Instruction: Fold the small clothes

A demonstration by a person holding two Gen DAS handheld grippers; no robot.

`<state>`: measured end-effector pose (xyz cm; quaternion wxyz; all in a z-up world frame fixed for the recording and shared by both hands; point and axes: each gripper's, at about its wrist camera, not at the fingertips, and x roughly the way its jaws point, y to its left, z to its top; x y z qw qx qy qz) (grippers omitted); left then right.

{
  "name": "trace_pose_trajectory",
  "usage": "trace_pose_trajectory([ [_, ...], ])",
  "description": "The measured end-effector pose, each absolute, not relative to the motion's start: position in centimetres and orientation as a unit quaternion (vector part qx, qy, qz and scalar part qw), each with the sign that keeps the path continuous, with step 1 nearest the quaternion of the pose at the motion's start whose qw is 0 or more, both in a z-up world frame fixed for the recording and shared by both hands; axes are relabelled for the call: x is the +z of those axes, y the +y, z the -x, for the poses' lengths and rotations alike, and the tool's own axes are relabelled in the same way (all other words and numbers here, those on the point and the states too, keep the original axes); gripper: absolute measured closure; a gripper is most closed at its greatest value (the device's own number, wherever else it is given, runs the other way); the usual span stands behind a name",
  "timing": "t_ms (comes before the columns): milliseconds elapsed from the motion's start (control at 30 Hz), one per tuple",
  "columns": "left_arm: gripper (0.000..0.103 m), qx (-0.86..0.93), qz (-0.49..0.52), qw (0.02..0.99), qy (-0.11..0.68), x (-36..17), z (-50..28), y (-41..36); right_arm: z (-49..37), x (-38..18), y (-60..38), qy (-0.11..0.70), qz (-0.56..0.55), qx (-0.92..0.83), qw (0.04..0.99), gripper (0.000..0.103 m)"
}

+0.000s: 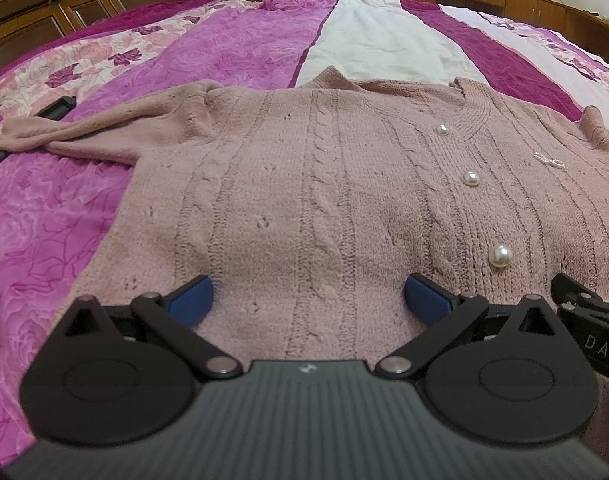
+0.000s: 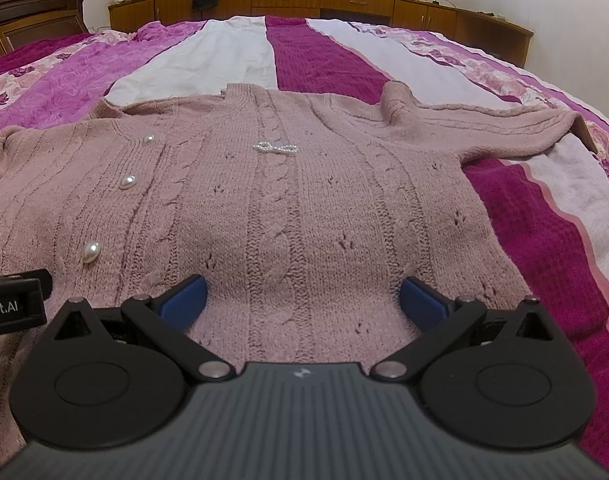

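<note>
A dusty-pink knitted cardigan [image 1: 312, 184] [image 2: 288, 200] with pearl buttons [image 1: 470, 178] lies flat and face up on the bed, sleeves spread to both sides. My left gripper [image 1: 308, 298] is open, its blue pads [image 1: 192, 296] wide apart over the cardigan's lower left half near the hem. My right gripper [image 2: 302, 300] is also open, its blue pads [image 2: 422, 300] spread over the lower right half. Nothing sits between either pair of fingers. A small pearl bow [image 2: 275, 148] decorates the chest. The other gripper's black body shows at each view's edge.
The bed is covered by a striped bedspread [image 2: 312, 56] in magenta, white and floral pink. A black object [image 1: 56, 109] lies under the left sleeve's end. Wooden cabinets [image 2: 288, 0] with a plush goose and clothes line the far wall; a dark headboard stands far left.
</note>
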<state>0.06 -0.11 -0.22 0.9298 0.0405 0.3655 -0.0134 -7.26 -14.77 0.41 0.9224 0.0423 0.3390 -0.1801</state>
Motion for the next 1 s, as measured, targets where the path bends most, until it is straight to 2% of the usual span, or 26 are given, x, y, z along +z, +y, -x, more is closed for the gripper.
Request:
trace_pose_trajectory([
  [1000,0.000,-0.013,-0.041,0.930,0.364,-0.17,0.03,-0.16,7.33,0.40,-14.71,0.336,-0.041,-0.180,0.923,0.000],
])
